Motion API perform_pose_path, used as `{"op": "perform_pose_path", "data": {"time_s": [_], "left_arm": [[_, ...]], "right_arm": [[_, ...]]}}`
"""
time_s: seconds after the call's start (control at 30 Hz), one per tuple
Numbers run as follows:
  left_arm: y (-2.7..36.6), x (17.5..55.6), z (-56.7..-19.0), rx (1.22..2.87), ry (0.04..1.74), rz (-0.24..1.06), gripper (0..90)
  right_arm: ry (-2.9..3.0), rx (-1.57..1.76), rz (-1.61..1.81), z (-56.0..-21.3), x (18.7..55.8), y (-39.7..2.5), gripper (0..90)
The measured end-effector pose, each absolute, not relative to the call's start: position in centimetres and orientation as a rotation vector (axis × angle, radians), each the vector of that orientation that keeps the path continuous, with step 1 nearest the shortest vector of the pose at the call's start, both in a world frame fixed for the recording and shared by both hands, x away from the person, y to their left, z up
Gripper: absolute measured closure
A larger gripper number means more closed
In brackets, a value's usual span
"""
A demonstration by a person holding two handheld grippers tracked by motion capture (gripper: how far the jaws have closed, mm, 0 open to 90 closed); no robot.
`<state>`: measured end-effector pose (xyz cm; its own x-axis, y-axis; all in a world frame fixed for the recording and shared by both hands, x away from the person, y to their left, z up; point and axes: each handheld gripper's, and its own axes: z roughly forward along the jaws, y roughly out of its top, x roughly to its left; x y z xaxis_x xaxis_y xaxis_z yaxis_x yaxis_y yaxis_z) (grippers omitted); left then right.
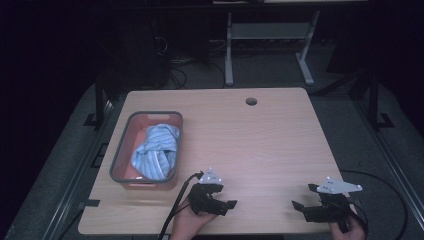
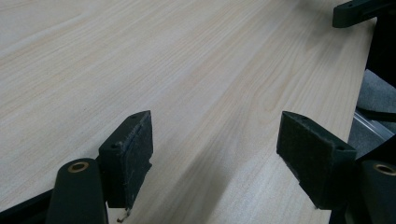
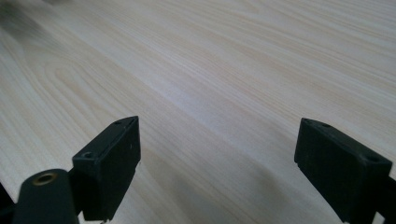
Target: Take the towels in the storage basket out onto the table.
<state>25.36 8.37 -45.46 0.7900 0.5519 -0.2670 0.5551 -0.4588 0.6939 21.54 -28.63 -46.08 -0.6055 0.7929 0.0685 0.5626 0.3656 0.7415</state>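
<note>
Two tools rest low over the near edge of a pale wood-grain desk [image 1: 265,140], and we see them from above with a hand under each. Our left tool [image 1: 222,197] sits near the middle of the near edge, its jaws spread wide with bare wood between them; in the left gripper view the pads [image 2: 133,154] stand well apart and grip nothing. Our right tool [image 1: 302,197] lies toward the near right corner, likewise wide, and the right gripper view shows only grain between its pads [image 3: 112,163].

A grey-rimmed bin [image 1: 120,150] with a reddish inside stands at the left of the desk, just left of and beyond the left tool. In it lies a crumpled blue-and-white striped cloth [image 1: 157,150], heaped toward the bin's right wall. Neither tool touches bin or cloth.

A round cable hole [image 1: 251,101] is cut near the far edge. Beyond the desk the room is very dark: we make out the grey legs of another table [image 1: 270,45], loose cables [image 1: 175,70] on the floor and grey carpet. We can read no writing or brand anywhere. Both hands are cut off by the lower frame edge, and the far corners of the room are too dim to tell apart.
</note>
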Motion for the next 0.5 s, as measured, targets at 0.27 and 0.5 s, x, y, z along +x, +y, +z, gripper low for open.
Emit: {"op": "perform_pose_path", "data": {"time_s": [0.27,0.5], "left_arm": [[8.1,25.8,-44.9,2.151,0.816,-0.007,26.6],[7.7,26.7,-43.9,2.155,0.815,-0.016,25.0]], "right_arm": [[2.33,1.201,1.096,-46.1,21.6,-28.7,14.0],[2.321,1.204,1.094,-46.1,21.5,-28.7,14.0]]}}
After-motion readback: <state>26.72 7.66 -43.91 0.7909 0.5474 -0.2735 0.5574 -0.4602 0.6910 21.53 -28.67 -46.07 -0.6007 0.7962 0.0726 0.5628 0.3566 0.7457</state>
